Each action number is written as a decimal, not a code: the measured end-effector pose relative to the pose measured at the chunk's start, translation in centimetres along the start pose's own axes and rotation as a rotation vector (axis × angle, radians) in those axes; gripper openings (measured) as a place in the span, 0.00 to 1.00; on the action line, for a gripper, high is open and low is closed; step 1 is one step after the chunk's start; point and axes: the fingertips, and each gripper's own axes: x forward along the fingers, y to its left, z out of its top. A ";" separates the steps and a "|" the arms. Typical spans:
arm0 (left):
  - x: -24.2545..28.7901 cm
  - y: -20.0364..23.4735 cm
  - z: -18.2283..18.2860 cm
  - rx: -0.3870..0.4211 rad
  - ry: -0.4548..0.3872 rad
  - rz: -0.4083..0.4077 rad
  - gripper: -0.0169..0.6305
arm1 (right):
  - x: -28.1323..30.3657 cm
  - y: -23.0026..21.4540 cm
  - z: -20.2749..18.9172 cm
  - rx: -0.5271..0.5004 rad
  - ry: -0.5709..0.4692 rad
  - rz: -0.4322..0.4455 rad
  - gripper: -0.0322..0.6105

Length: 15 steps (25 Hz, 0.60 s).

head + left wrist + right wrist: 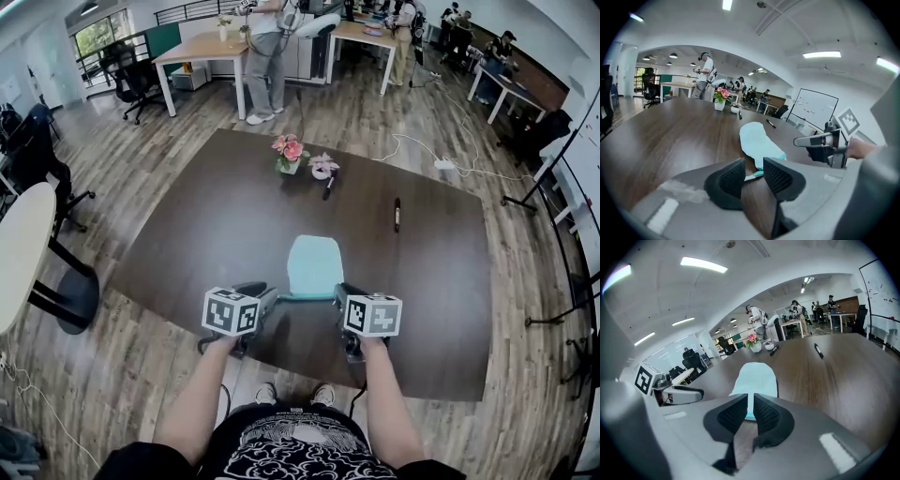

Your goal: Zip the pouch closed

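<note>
Sitting past pouch (314,265): flowers (288,153) + pen (397,214)

Flower vase (289,156), marker (397,214) on dark table (187,244)

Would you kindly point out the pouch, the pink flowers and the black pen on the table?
pouch (314,265), head view, middle of its light blue fabric.
flowers (290,148), head view, on the pink blossoms.
pen (397,214), head view, middle of its barrel.
</note>
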 end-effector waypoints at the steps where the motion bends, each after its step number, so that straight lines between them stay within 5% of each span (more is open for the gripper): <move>1: -0.3 -0.1 0.4 0.002 -0.008 0.002 0.23 | -0.2 0.3 0.6 -0.008 -0.011 0.004 0.11; 15: -4.1 -1.9 8.7 0.044 -0.166 -0.004 0.23 | -5.0 2.3 8.3 -0.122 -0.170 -0.001 0.10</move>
